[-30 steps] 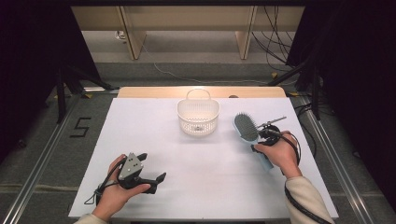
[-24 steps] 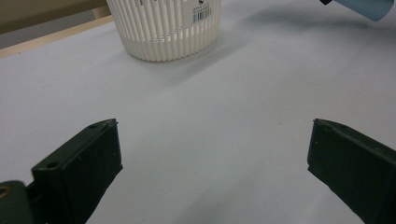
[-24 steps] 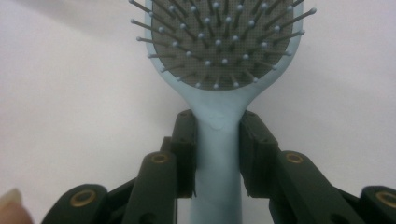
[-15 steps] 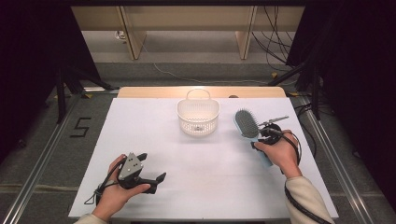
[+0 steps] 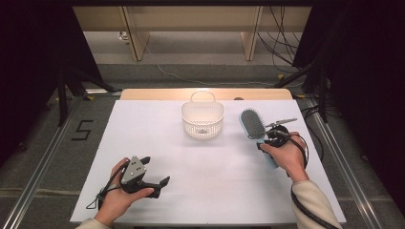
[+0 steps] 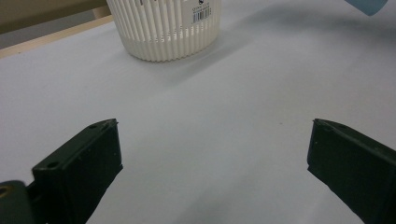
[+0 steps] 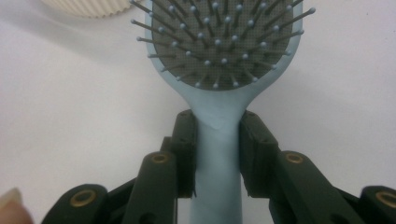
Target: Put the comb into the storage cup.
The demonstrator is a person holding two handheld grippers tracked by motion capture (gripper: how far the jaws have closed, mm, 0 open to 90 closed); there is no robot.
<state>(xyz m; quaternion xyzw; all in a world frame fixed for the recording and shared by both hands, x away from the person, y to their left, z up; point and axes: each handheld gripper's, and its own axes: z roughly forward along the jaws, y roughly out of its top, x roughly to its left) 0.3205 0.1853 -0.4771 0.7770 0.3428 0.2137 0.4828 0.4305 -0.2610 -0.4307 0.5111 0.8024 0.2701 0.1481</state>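
The right gripper [image 7: 217,140] has its fingers [image 7: 186,140] pinching the handle of the light blue hairbrush [image 5: 253,125], held bristles-up just right of the white slatted basket [image 5: 203,119]. This looks like the carry step: next the brush must travel left over the rim and drop in. The left gripper [image 5: 155,179] rests on the surface [image 5: 215,181], fingers spread, holding nothing.

matt blue plastic hairbrush [image 7: 219,70], ribbed white plastic basket [image 5: 203,119], smooth white table [image 5: 191,181]
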